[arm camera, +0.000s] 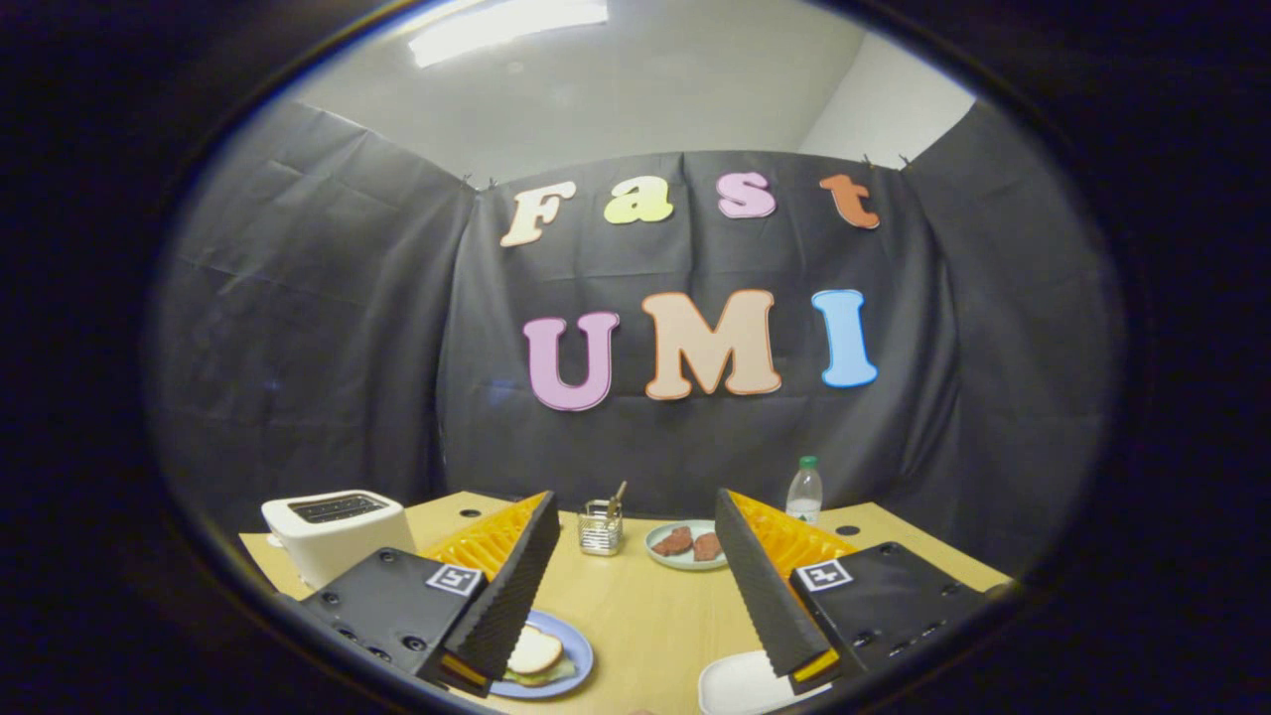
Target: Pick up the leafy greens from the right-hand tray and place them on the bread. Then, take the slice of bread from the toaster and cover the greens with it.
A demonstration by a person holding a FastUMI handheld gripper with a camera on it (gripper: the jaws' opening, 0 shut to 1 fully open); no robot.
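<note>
Two fingers of the claw point(640, 586) spread wide apart, nothing between them but bare wooden surface point(645, 616). Partly hidden: blue plate point(576, 657) under the left fingertip, roughly half covered. On it, one bread slice point(536, 650) lying flat on top, a thin green fringe of leafy greens point(541, 676) peeking out below; whatever lies beneath the greens not readable. Long axis of the slice hard to call, too much covered by the finger. White tray point(735, 685) just under the right fingertip, cut off by the finger and the bottom of the view; contents not readable. One white toaster point(333, 531) at the far left of the surface, beyond the left finger, top slots facing up and running left-right, lower part blocked by the claw body; slot contents too dark to tell. Beyond the fingers, mid-surface: one small metal mesh holder point(600, 529) with a utensil handle sticking up, one pale plate point(685, 546) carrying two brown pieces side by side, one clear bottle point(804, 494) with green cap, upright, near the back wall. Count: two plates, one tray, one toaster, one bottle, one holder.
</note>
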